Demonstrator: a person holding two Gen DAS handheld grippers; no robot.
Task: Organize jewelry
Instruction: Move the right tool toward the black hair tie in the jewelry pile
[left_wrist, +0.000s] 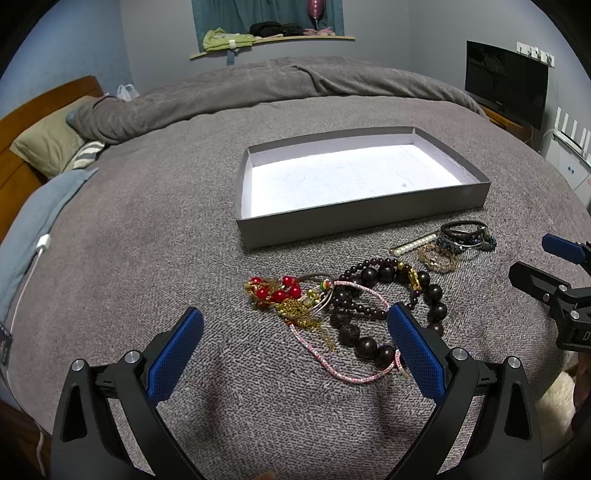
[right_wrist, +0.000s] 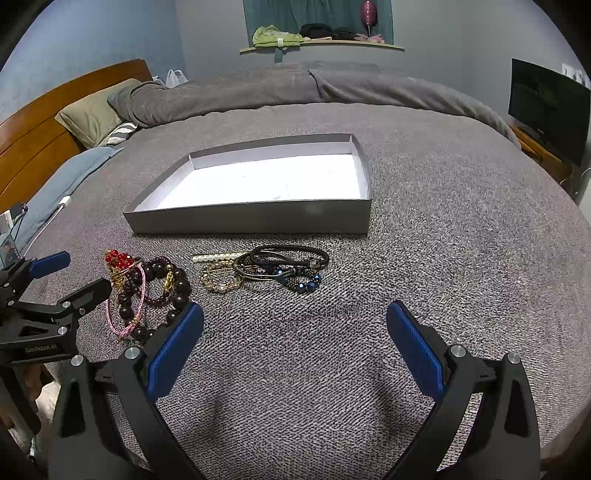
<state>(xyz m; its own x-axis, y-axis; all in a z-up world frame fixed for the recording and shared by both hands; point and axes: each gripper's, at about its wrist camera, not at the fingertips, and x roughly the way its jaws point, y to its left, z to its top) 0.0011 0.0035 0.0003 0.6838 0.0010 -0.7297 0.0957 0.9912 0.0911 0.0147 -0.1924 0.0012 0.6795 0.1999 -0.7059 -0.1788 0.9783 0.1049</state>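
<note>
A shallow grey box (left_wrist: 362, 218) (right_wrist: 251, 218) with a white floor lies open on the grey bedspread, nothing inside it. In front of it lie two heaps of jewelry. One heap has dark wooden bead bracelets (left_wrist: 384, 314) (right_wrist: 173, 291), red beads with gold chain (left_wrist: 277, 291) (right_wrist: 118, 258) and a pink cord (left_wrist: 325, 358). The other has a pearl clip (left_wrist: 410, 247) (right_wrist: 210, 257), a gold bracelet (right_wrist: 219, 278) and dark bangles with blue beads (left_wrist: 465, 236) (right_wrist: 291, 266). My left gripper (left_wrist: 295, 321) hangs open over the near heap. My right gripper (right_wrist: 295, 314) hangs open above bare bedspread, short of the bangles.
A folded grey duvet (left_wrist: 258, 88) and pillows (left_wrist: 48, 144) lie at the far side of the bed, against a wooden headboard (right_wrist: 55, 110). A white charging cable (left_wrist: 29, 273) runs along the left edge. A dark screen (left_wrist: 506, 85) stands at the right.
</note>
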